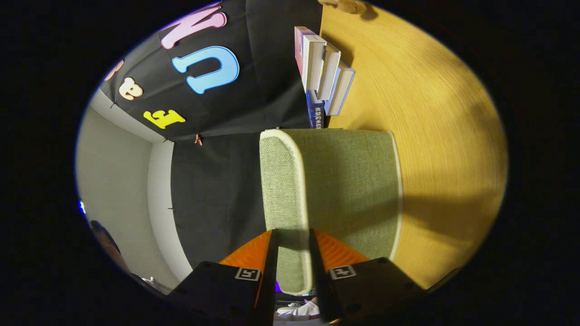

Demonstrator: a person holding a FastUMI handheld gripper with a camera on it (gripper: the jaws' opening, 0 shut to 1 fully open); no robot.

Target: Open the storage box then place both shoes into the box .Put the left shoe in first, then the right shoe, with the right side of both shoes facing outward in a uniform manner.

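Storage box (344,181) lies just ahead of the gripper (292,237), resting on the wooden table (435,136); view is rolled sideways, so the tabletop runs up one side; the box's pale-trimmed edge, which looks like the lid's rim, runs between the two fingers; both fingers sit close against it, so I judge the claw clamped on that edge, though true contact on the far face is hard to confirm.

Risks, as judgement: fabric edge is thin and soft; it could slip out of the grip if pulled at an angle; a light box may lift or drag across the table instead of the lid swinging open; the stack of books (324,68) stands just beyond the box and could be knocked if the box slides that way.

Appearance: sage-green woven cloth, coarse texture; cream piping along the rounded corners; rectangular, soft-sided; lid appears not yet open; inside hidden.
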